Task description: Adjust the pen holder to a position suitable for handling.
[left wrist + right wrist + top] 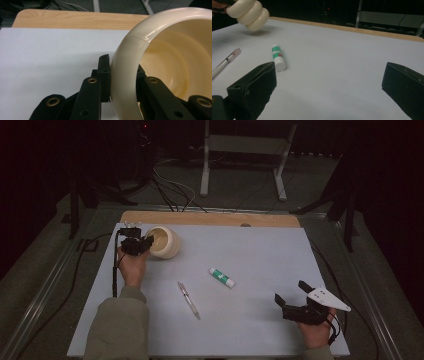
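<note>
Glossy cream ribbed ceramic cup [164, 242]: rounded rim clamped between left gripper [142, 242] jaws, lifted, tilted. Right gripper [291, 299]: matte black jaws wide apart, empty. White table [260, 255] bears smooth green-white cylindrical glue stick [222, 277], slim clear pen [188, 300].

Cream cup's rim [123, 75] between black gripper [122, 72] jaws over white table [50, 57]

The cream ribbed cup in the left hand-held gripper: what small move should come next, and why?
Probably set the cream ribbed ceramic cup upright on the white table sheet. The left hand-held gripper is shut on its rim, one jaw inside and one outside, and the right gripper view shows the cup tilted above its shadow, off the sheet. The green-and-white glue stick and clear pen lie loose nearby.
</note>
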